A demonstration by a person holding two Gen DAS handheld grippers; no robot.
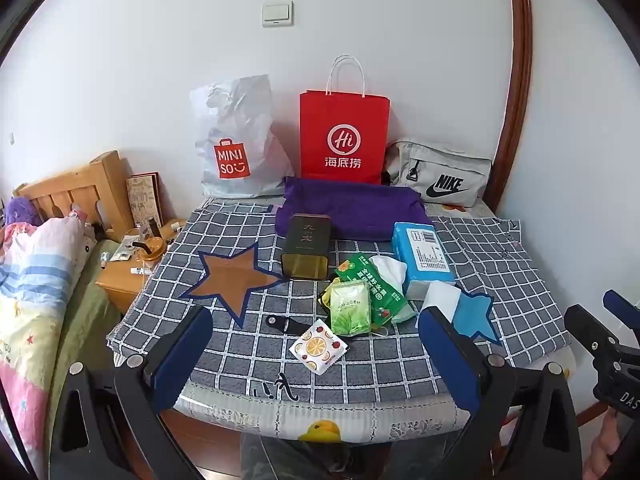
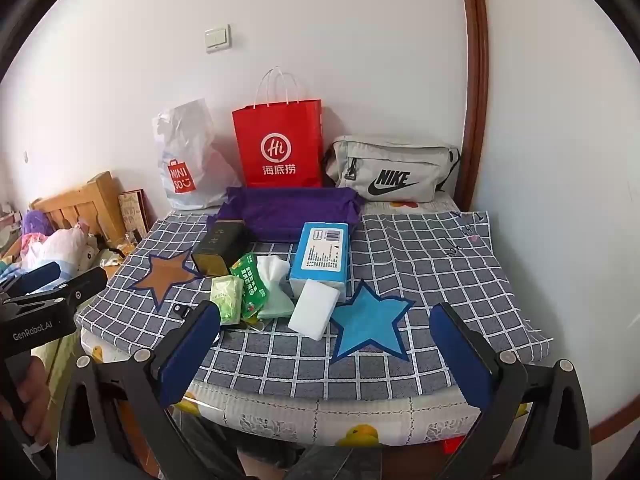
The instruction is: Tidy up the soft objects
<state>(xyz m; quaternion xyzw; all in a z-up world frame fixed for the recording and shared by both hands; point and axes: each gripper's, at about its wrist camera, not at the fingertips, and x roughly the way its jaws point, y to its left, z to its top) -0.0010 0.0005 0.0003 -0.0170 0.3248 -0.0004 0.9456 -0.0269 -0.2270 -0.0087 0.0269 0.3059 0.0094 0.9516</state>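
Both my left tongs [image 1: 316, 354] and right tongs [image 2: 326, 346] hang wide apart and empty above the grey checked surface [image 2: 420, 264], where the soft tissue packs [image 1: 422, 254], perhaps also a white sponge block [image 2: 314, 312], lie unsorted before the purple cloth tray [image 2: 288, 212], so nothing seems done.

Both wrist cameras looked forward and downward over the near edge of the checkered cloth [image 1: 240, 360], set back from the clutter. The left view sat further left (catching the bed [image 1: 36, 280]); both shared the red bag [image 2: 280, 144].
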